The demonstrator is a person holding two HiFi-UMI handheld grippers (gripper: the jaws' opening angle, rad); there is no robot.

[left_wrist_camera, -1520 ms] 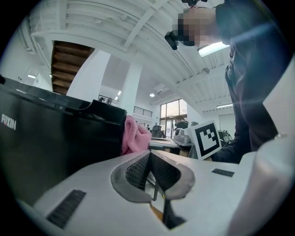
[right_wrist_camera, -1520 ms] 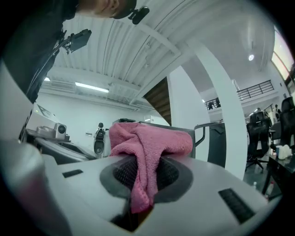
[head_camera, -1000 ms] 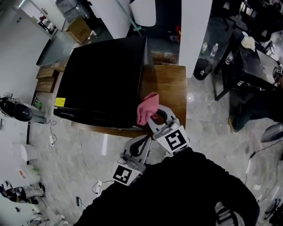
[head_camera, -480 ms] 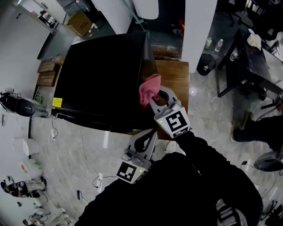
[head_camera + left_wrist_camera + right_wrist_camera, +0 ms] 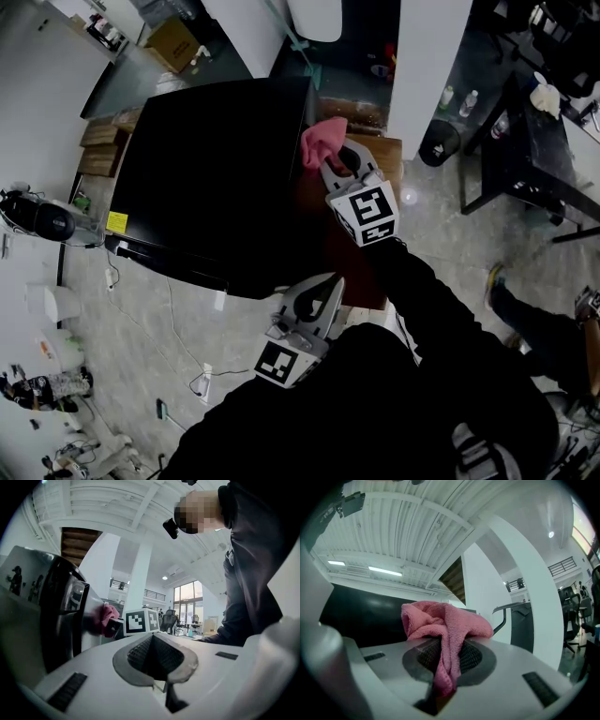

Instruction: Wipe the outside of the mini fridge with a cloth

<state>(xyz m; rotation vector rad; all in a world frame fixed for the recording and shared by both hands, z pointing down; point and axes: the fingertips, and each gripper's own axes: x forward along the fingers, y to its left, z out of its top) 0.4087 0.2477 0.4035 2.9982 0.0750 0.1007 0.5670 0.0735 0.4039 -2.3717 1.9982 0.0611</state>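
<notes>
The black mini fridge (image 5: 216, 178) stands on a wooden table (image 5: 382, 150). My right gripper (image 5: 330, 164) is shut on a pink cloth (image 5: 323, 141) and holds it against the fridge's right side, near the back top corner. In the right gripper view the cloth (image 5: 443, 620) bunches over the jaws, with the fridge's black wall (image 5: 361, 616) just behind. My left gripper (image 5: 328, 283) hangs lower, off the fridge's front right corner, shut and with nothing in it. The left gripper view shows the fridge (image 5: 61, 611) and the cloth (image 5: 104, 618) beyond it.
A white pillar (image 5: 422, 66) rises behind the table, with a dark bin (image 5: 439, 141) at its foot. A black desk (image 5: 525, 141) stands at the right. Cardboard box (image 5: 173, 42) at the back left; cables (image 5: 178, 319) trail on the floor at left.
My right gripper has carried the pink cloth along the fridge's right side from the front toward the back. The left gripper has stayed low near the front corner.
</notes>
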